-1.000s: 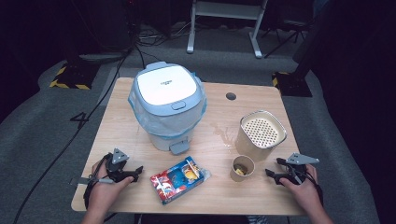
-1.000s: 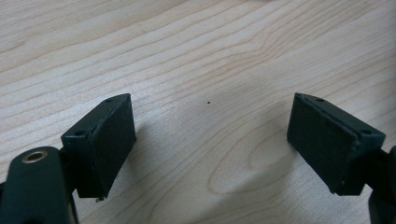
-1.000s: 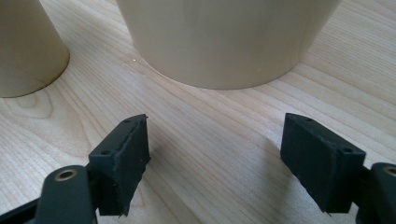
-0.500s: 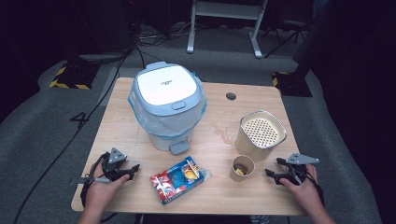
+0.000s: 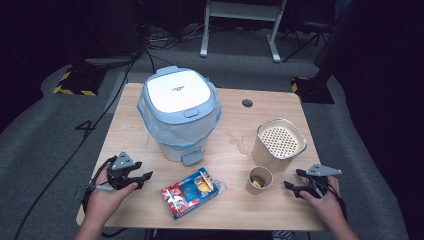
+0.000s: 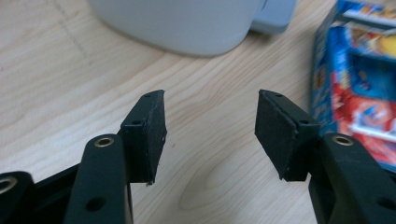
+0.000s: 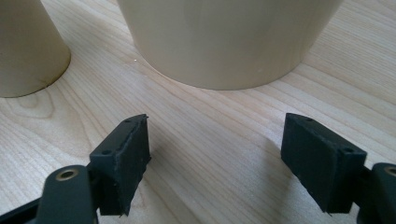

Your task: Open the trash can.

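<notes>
1. The left gripper [image 5: 142, 179] sits at the lower left of the high view, low over the wooden table [image 5: 125, 125], held in the person's left hand [image 5: 107, 192]. Its jaws stand apart with nothing between them; in the left gripper view only bare wood lies in the gap.
2. Just right of it, near the bottom centre of the high view, lies a blue and red snack packet [image 5: 192, 191] — flat on the table and apart from the jaws. In the left gripper view the packet fills the right edge of the frame.
3. The right gripper [image 5: 295, 182] is at the lower right of the high view, in the right hand [image 5: 322, 200]. Its jaws are spread wide and empty.
4. A small paper cup [image 5: 259, 179] stands just left of that gripper, with something yellowish inside that is too small to make out.
5. Above the cup is a taller beige container [image 5: 277, 145] with a perforated top.
6. At the upper centre of the high view stands a white bin [image 5: 179, 115] with a pale blue rim — its lid shut and a clear bag folded over the edge.
</notes>
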Demonstrator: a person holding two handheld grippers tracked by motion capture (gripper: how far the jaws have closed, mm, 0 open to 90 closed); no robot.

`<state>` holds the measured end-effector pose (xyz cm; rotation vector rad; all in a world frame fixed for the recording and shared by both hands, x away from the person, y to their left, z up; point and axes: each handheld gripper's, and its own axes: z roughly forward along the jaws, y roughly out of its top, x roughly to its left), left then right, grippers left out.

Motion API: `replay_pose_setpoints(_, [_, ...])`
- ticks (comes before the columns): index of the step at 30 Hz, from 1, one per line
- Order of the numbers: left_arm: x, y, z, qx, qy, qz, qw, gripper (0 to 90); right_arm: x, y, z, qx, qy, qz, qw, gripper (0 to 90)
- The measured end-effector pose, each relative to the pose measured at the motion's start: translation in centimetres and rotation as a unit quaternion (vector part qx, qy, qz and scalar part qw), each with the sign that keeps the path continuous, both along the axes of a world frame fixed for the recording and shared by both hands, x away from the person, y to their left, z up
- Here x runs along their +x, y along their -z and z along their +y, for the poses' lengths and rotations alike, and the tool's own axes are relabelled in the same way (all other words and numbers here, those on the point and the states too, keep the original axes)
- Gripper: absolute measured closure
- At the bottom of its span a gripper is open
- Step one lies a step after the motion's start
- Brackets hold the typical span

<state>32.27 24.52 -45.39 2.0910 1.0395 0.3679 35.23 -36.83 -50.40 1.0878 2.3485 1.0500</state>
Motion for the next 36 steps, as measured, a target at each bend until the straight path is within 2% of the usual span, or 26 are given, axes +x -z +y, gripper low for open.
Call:
replay_pose_setpoints(9, [0.2,-2.7,-0.8,-0.018,0.039,-0.012,0.9990,44.4,0.0,0.0,0.0,0.000,-0.001,0.000,1.0000,23.7])
replay_pose_setpoints(17, [0.4,-5.7,-1.1,-0.056,0.069,-0.049,0.9949,46.6,0.0,0.0,0.0,0.000,-0.001,0.000,1.0000,23.7])
replay_pose_setpoints(18, [0.4,-6.1,-1.1,-0.059,0.074,-0.056,0.9940,47.1,0.0,0.0,0.0,0.000,-0.001,0.000,1.0000,23.7])
replay_pose_setpoints(20, [0.5,-6.9,-1.2,-0.082,0.082,-0.062,0.9913,48.3,0.0,0.0,0.0,0.000,-0.001,0.000,1.0000,23.7])
replay_pose_setpoints(23, [0.7,-7.7,-1.3,-0.096,0.089,-0.072,0.9887,49.9,0.0,0.0,0.0,0.000,-0.001,0.000,1.0000,23.7])
replay_pose_setpoints(25, [0.8,-8.2,-1.4,-0.114,0.097,-0.077,0.9858,50.2,0.0,0.0,0.0,0.000,-0.001,0.000,1.0000,23.7])
replay_pose_setpoints(27, [0.8,-8.4,-1.4,-0.118,0.099,-0.077,0.9850,51.2,0.0,0.0,0.0,0.000,-0.001,0.000,1.0000,23.7])
replay_pose_setpoints(28, [0.9,-8.9,-1.4,-0.132,0.105,-0.079,0.9825,51.8,0.0,0.0,0.0,0.000,-0.001,0.000,1.0000,23.7])
replay_pose_setpoints(29, [1.0,-9.1,-1.5,-0.139,0.108,-0.080,0.9811,52.1,0.0,0.0,0.0,0.000,-0.001,0.000,1.0000,23.7])
replay_pose_setpoints(36, [1.2,-11.5,-2.0,-0.160,0.130,-0.096,0.9738,54.9,0.0,0.0,0.0,0.000,-0.001,0.000,1.0000,23.7])
